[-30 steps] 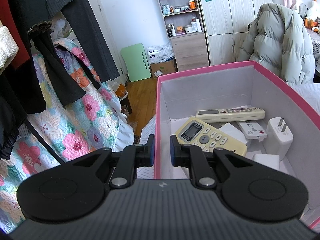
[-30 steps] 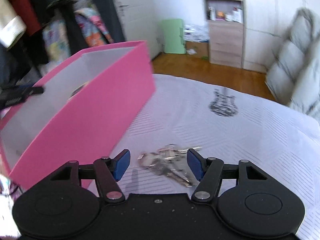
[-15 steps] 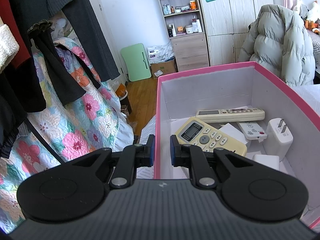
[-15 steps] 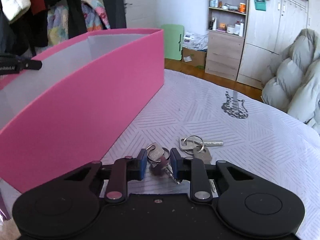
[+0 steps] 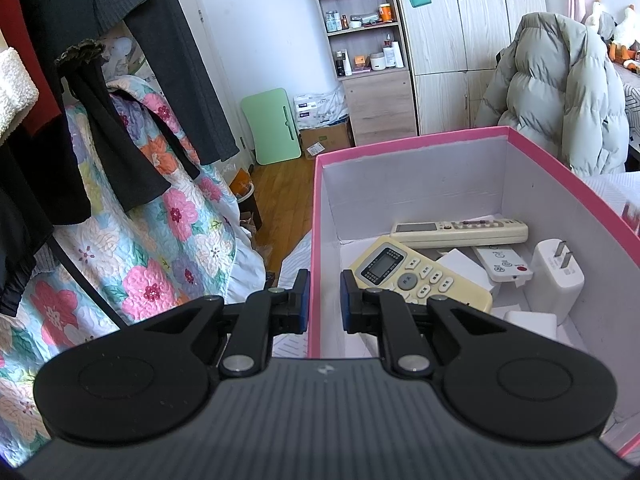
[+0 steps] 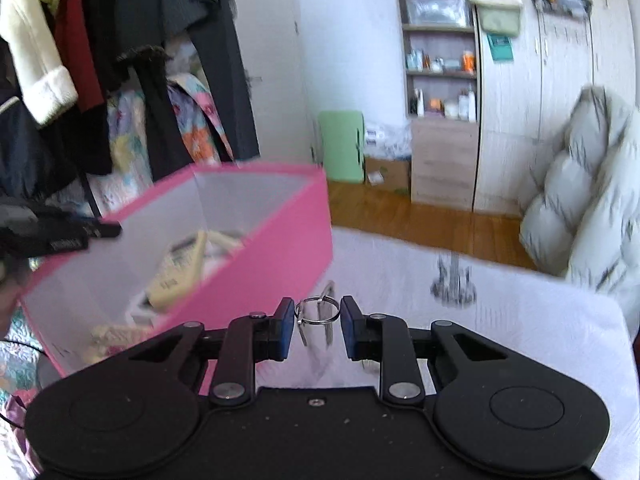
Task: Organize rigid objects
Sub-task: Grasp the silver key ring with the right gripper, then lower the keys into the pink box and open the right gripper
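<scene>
**Keys lifted, box steadied**

Your right gripper (image 6: 316, 326) fingers pinch the key ring (image 6: 317, 311), held above the white bedspread (image 6: 520, 340) beside the pink box (image 6: 256, 280). Your left gripper (image 5: 324, 300) fingers clamp the box's near wall; remotes (image 5: 420, 276) lie inside.

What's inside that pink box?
The box holds two remotes, a small white remote, a plug charger and white blocks. Whatever lies beneath them is hidden.

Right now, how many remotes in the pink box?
3 visible in the pink box: long cream remote along the far wall, yellowish remote nearest, small white remote beside the charger. More could be hidden underneath.
</scene>
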Demonstrator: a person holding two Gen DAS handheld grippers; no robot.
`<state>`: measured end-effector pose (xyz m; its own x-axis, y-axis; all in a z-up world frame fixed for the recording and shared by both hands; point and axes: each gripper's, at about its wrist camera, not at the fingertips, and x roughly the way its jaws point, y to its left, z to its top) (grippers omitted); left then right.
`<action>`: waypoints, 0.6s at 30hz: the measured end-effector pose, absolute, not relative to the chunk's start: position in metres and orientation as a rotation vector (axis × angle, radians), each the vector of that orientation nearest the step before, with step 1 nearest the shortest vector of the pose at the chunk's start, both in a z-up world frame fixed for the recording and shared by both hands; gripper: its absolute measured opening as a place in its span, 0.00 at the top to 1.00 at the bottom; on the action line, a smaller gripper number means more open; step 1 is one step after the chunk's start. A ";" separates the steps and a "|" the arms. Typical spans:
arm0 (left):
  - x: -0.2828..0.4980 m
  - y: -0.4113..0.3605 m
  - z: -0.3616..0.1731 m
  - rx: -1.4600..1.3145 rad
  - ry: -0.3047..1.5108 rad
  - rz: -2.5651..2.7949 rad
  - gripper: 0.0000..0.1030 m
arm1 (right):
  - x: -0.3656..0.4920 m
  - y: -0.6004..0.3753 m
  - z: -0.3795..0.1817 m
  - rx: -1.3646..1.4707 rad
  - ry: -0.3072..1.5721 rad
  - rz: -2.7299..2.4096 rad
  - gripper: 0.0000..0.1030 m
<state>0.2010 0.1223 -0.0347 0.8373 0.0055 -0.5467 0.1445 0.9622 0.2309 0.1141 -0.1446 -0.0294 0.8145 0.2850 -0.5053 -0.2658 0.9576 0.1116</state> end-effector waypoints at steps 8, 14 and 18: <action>0.200 0.122 -0.034 0.265 0.568 -0.076 0.88 | 0.123 -0.119 0.032 -0.013 0.404 0.409 0.72; 0.198 0.118 -0.034 0.303 0.560 -0.068 0.88 | 0.154 -0.085 0.036 0.006 0.437 0.529 0.72; 0.199 0.121 -0.033 0.291 0.560 -0.075 0.87 | 0.175 -0.060 0.028 -0.002 0.494 0.590 0.72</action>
<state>0.1987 0.1210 -0.0329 0.8455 0.0090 -0.5338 0.1487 0.9563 0.2516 0.1745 -0.0601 0.0280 0.7180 0.5332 -0.4474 -0.5343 0.8342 0.1368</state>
